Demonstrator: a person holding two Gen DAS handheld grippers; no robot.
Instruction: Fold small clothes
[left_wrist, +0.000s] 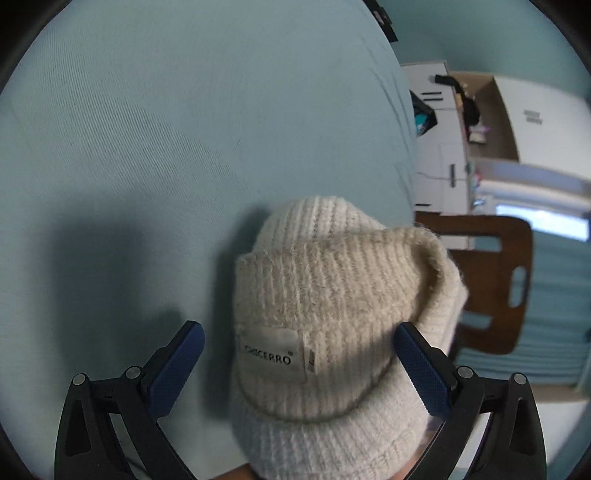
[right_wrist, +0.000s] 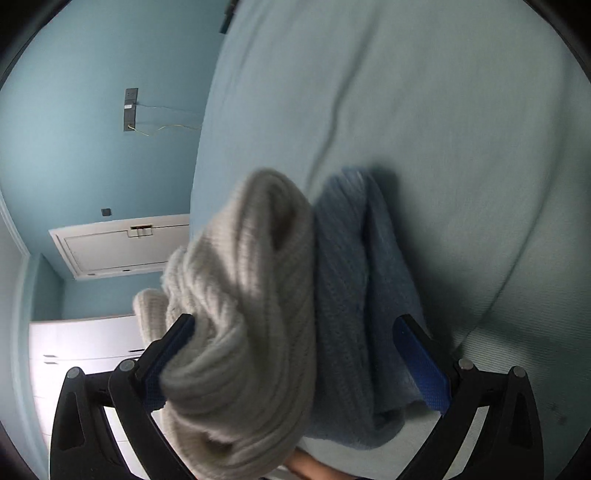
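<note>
A cream ribbed knit hat with a white sewn label lies doubled over on the light blue bed sheet, close to the bed's right edge. My left gripper is open, its blue pads wide apart on either side of the hat. In the right wrist view the same cream hat bulges up beside a folded blue knit garment. My right gripper is open around both, and the hat brushes its left finger.
Past the bed edge stand a brown wooden chair, white cabinets and an open cardboard box. The right wrist view shows a blue wall with a socket and loose wires, a white door and drawers.
</note>
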